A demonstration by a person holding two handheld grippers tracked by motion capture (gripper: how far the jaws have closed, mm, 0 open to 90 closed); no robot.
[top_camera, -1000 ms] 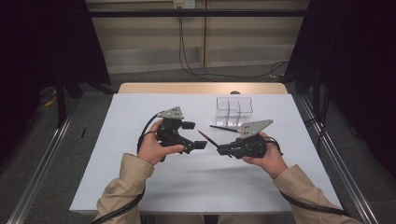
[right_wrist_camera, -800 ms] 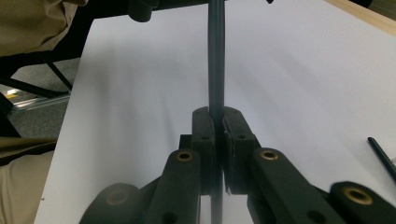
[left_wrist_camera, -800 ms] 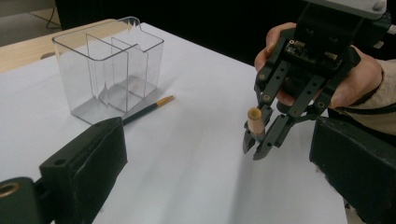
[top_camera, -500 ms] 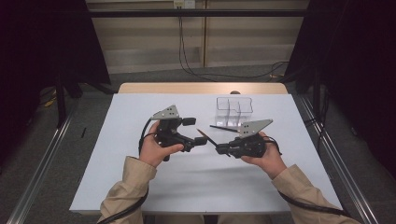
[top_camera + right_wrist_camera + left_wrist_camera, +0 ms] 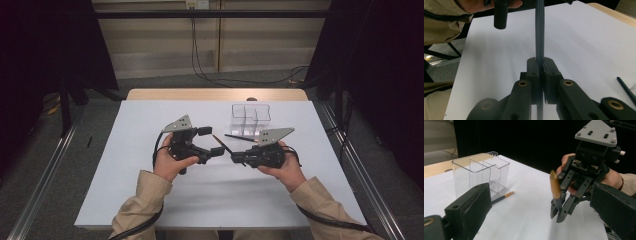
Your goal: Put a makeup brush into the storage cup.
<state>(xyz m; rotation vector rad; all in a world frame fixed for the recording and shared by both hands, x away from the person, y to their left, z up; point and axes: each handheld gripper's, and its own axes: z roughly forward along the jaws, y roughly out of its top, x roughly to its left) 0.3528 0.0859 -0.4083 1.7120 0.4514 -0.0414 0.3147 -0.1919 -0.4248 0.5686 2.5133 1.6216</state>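
Right hand-held gripper (image 5: 235, 159) pinches pencil (image 5: 555, 189) mid-frame; left hand-held gripper (image 5: 212, 141) spread wide. Advice: close squarely on the shaft before the right lets go.

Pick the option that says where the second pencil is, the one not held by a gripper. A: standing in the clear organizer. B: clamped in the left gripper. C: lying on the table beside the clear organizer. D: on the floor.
C: the loose pencil lies flat on the white table beside the clear organizer, while the right gripper clamps the other pencil.
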